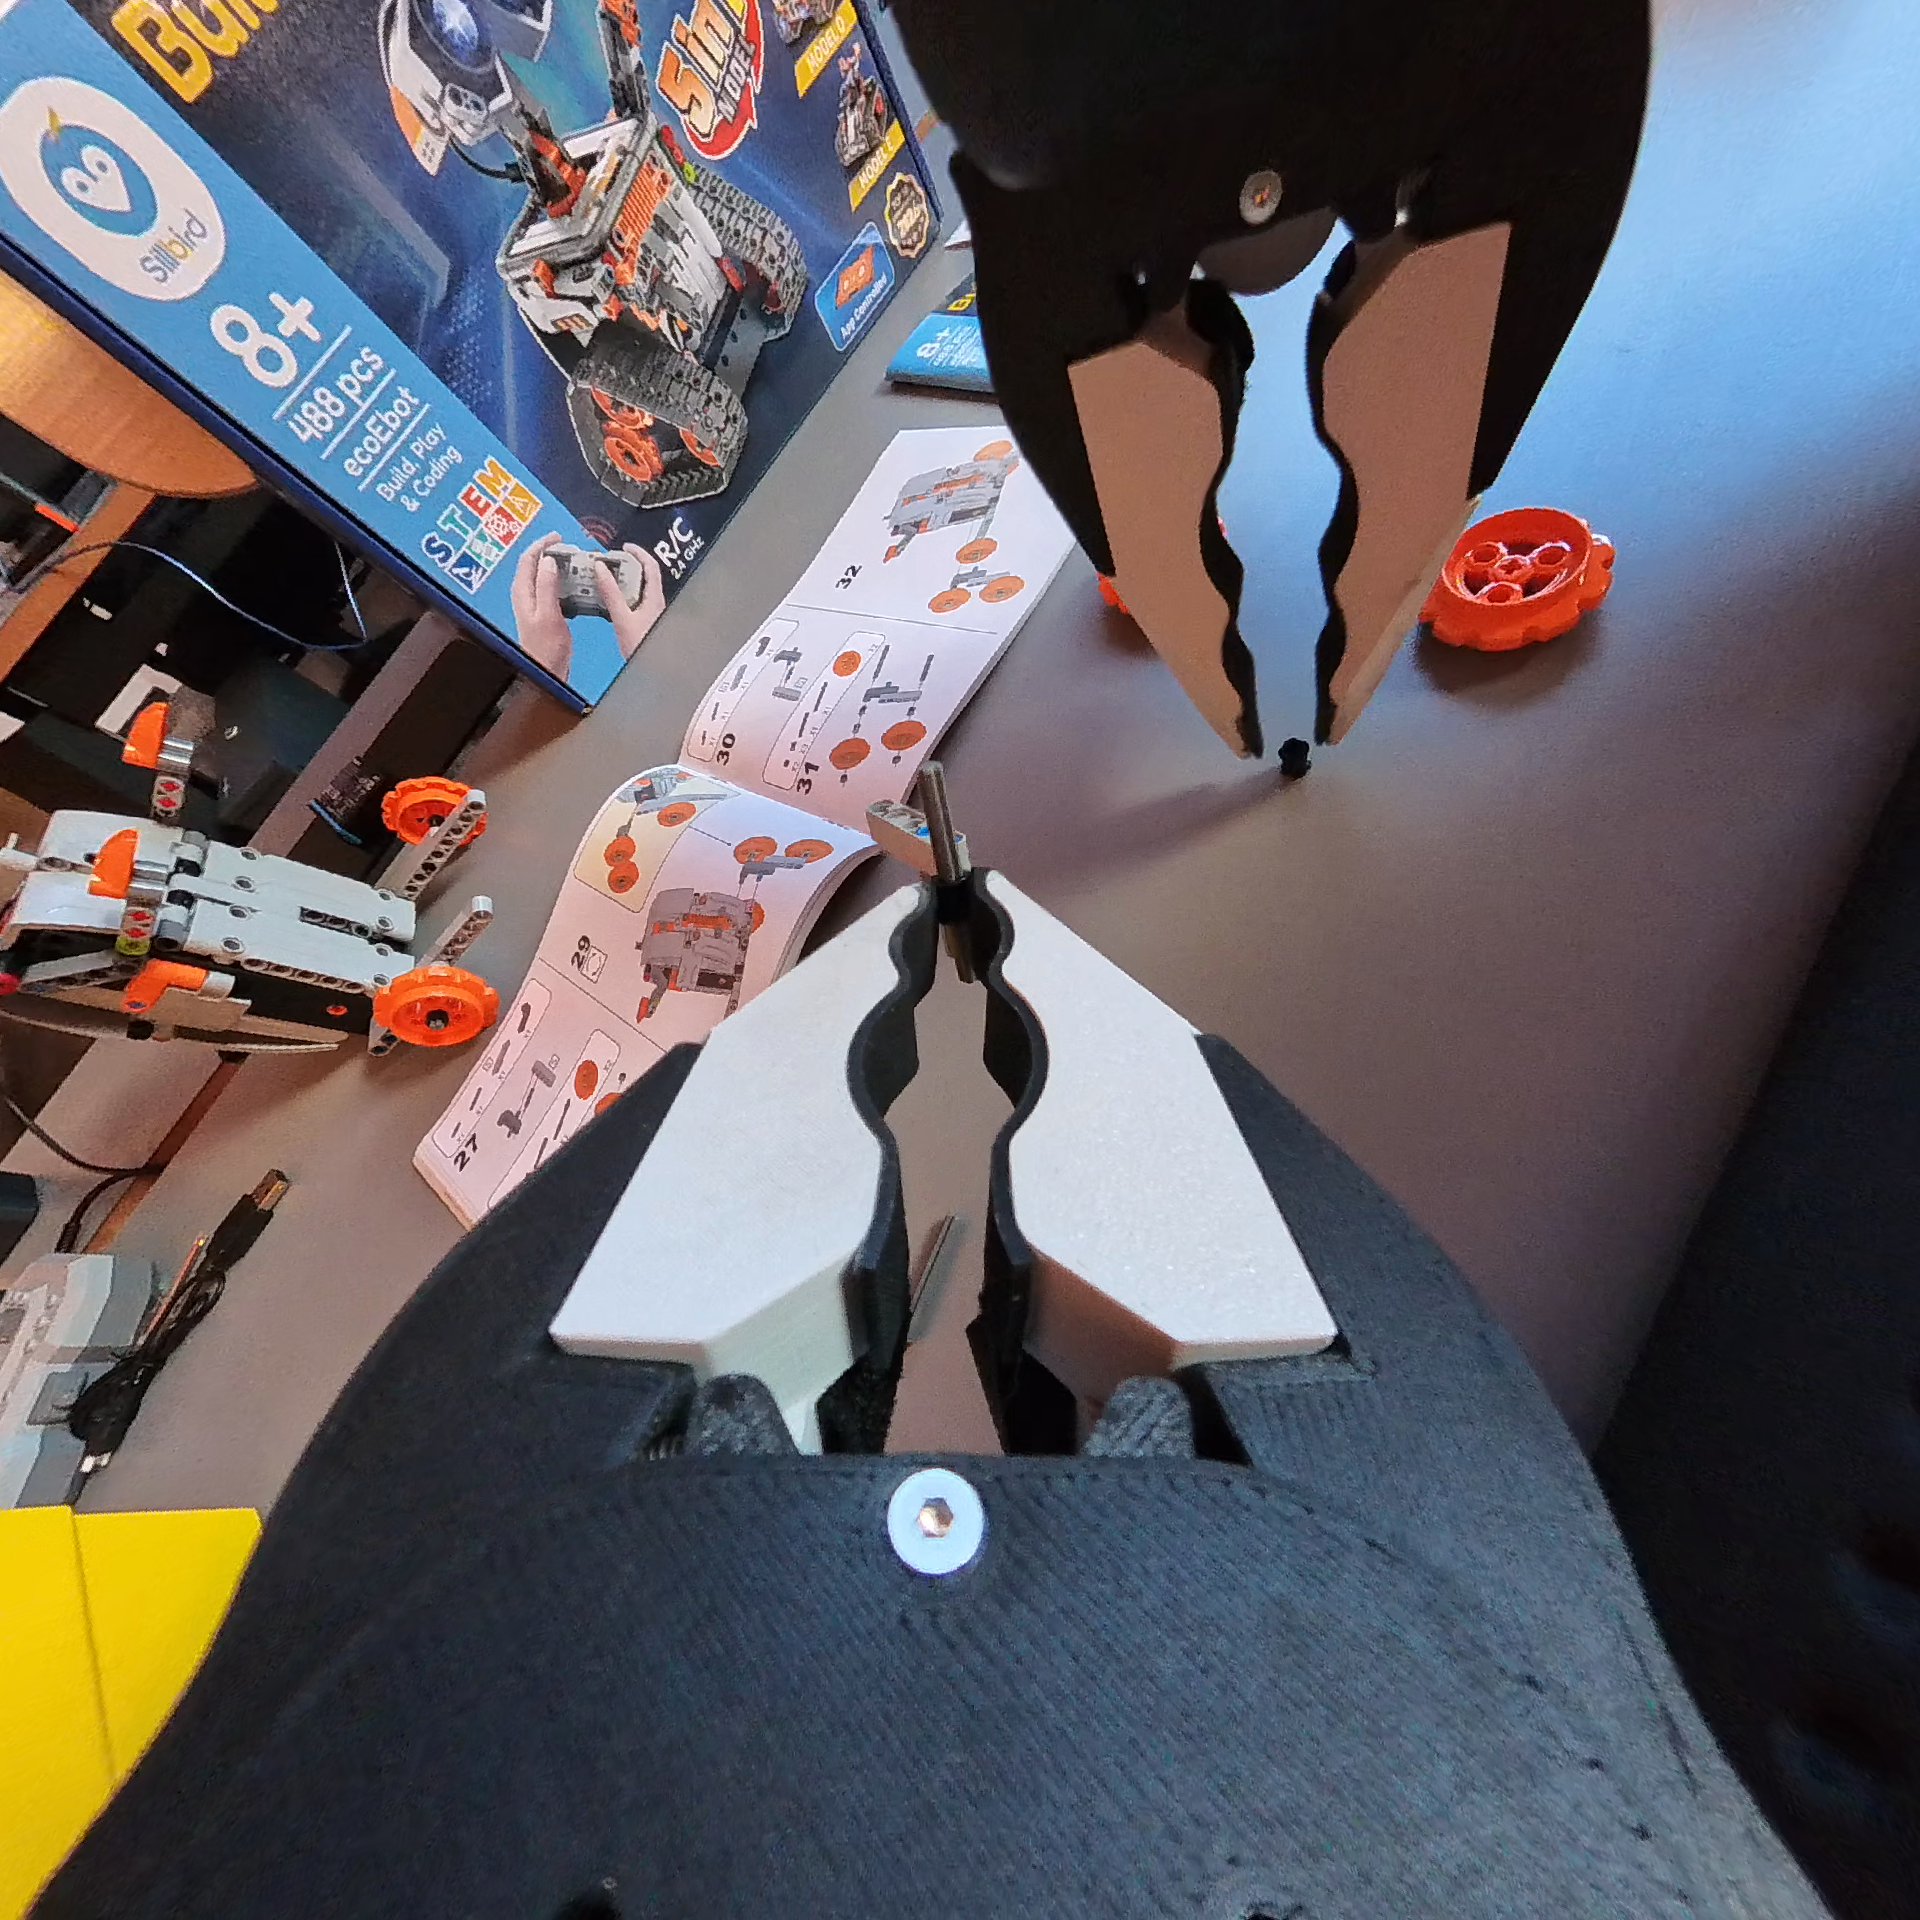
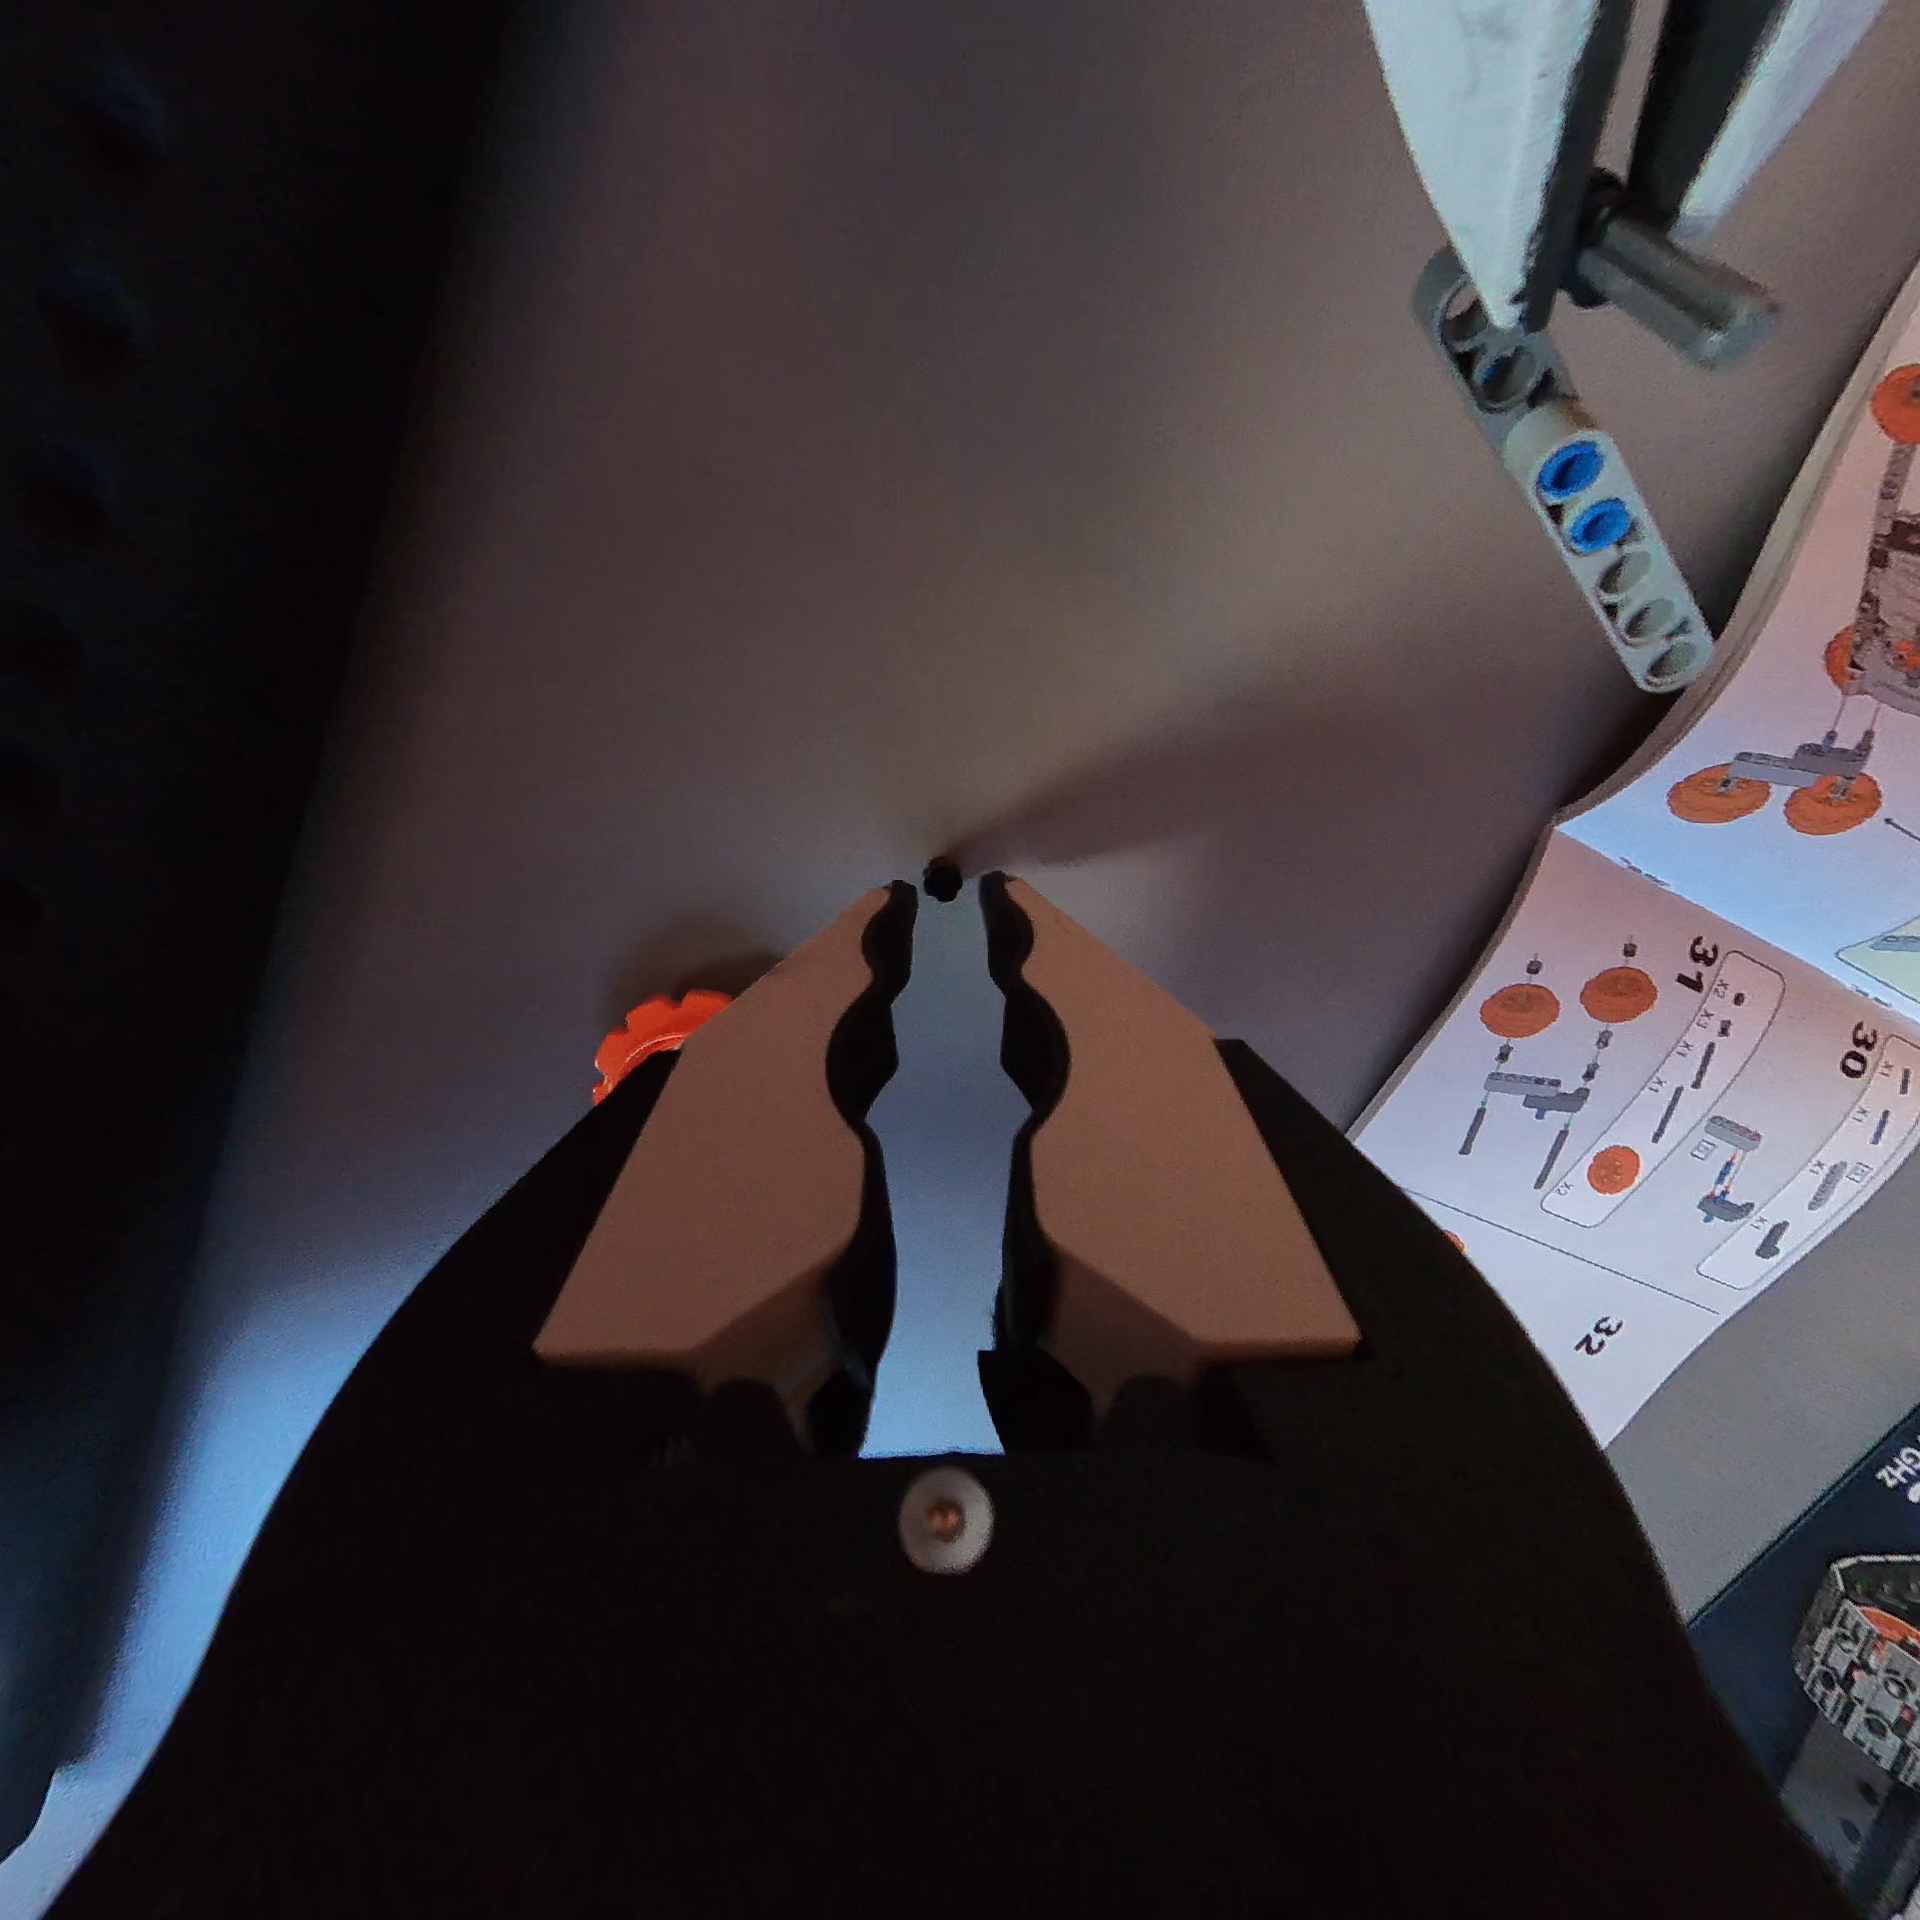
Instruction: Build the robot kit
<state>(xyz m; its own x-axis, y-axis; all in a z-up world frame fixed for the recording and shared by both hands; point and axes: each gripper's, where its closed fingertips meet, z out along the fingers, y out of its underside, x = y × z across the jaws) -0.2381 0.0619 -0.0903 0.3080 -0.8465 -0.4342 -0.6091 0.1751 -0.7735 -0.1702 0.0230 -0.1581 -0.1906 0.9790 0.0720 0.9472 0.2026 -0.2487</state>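
My left gripper [image 1: 951, 888] is shut on a thin grey axle [image 1: 938, 821] that passes through a grey beam [image 1: 902, 831] and holds it above the brown table [image 1: 1403, 1039]. In the right wrist view the beam [image 2: 1621, 561] carries two blue pins and hangs from the left gripper [image 2: 1558, 260] at the top right. My right gripper [image 2: 940, 885] is open by a narrow gap, tips down at the table. A tiny black piece [image 2: 942, 880] lies between its tips, with a gap on each side. It also shows in the left wrist view [image 1: 1291, 756] below the right gripper [image 1: 1286, 740].
An orange wheel [image 1: 1517, 577] lies right of the right gripper, and shows in the right wrist view [image 2: 655, 1023]. An open instruction booklet [image 1: 831, 727] and a blue toy box [image 1: 416, 312] lie to the left. A part-built grey and orange model [image 1: 208, 935] stands further left. My right fingertips sit around 11 centimetres from my left ones. My left tips are about 15 centimetres from the orange wheel [image 1: 1517, 577], my right tips only 5 centimetres.
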